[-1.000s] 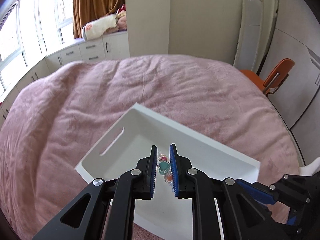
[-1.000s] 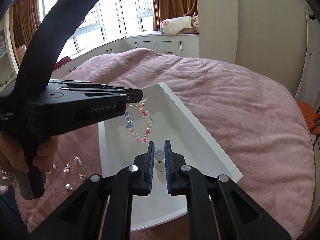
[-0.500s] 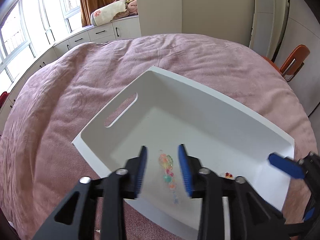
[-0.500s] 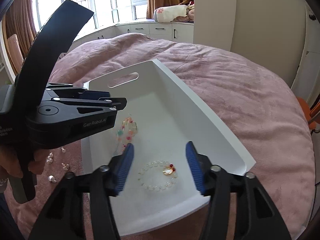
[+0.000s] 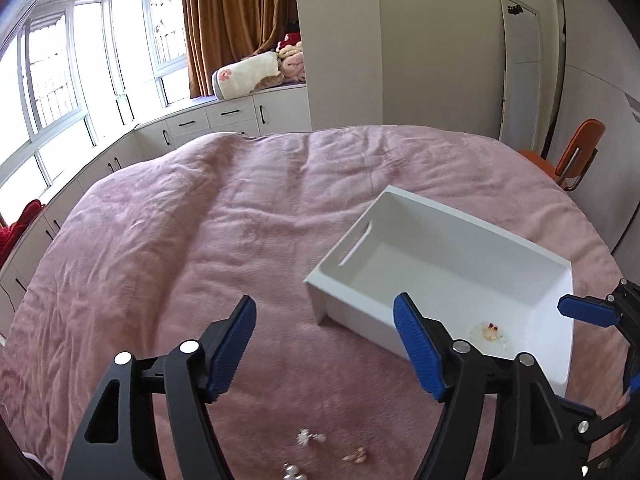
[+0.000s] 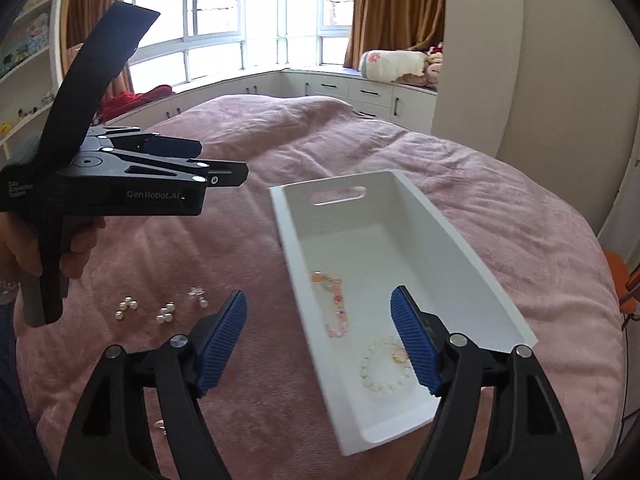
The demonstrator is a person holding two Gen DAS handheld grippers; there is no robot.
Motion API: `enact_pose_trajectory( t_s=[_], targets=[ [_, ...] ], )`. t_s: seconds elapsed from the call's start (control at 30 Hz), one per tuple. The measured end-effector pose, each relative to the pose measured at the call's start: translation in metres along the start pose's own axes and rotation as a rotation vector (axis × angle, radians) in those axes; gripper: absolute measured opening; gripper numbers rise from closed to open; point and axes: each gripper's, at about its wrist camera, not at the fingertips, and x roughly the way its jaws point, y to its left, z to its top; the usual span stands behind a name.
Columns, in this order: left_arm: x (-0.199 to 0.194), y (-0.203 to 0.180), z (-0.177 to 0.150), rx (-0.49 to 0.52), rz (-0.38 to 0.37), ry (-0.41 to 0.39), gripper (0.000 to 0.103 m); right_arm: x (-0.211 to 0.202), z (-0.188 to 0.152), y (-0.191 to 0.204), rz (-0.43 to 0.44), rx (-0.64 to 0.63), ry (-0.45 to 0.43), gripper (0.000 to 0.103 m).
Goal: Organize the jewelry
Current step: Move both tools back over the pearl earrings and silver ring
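A white bin lies on the pink blanket. Inside it are a colourful bead bracelet and a clear bead bracelet, the latter also seen in the left wrist view. My right gripper hovers above the bin's near left wall, its jaws opening and nothing between them. My left gripper is over the blanket left of the bin, also opening and holding nothing. Loose pearl earrings lie on the blanket left of the bin, below the left gripper.
More small earrings and a ring lie on the near blanket. A hand holds the left gripper's handle. White cabinets run under the windows. An orange chair stands beyond the bed's right edge.
Both grippers opened and let go of their bracelets, which now lie in the bin. The left gripper swung left, off the bin and over the blanket. The right one drew back.
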Motion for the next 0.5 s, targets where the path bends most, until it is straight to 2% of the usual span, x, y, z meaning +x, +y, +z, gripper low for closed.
enact_pose_trajectory(
  t_s=[0.17,0.3,0.4,0.5],
  targets=[
    [-0.037,0.053,-0.051,0.013,0.088,-0.035,0.091,-0.006,-0.010,0.049,0.048,-0.050,-0.046,0.073],
    [-0.046,0.089,-0.107,-0.065,0.101,0.008,0.092,0.007,-0.023,0.079,0.095,-0.048,-0.040,0.072],
    [-0.045,0.105,-0.145,-0.123,0.071,0.035,0.092,0.028,-0.034,0.101,0.133,-0.051,-0.001,0.059],
    [-0.038,0.110,-0.171,-0.151,0.042,0.053,0.092,0.051,-0.044,0.120,0.132,-0.060,0.048,0.046]
  ],
)
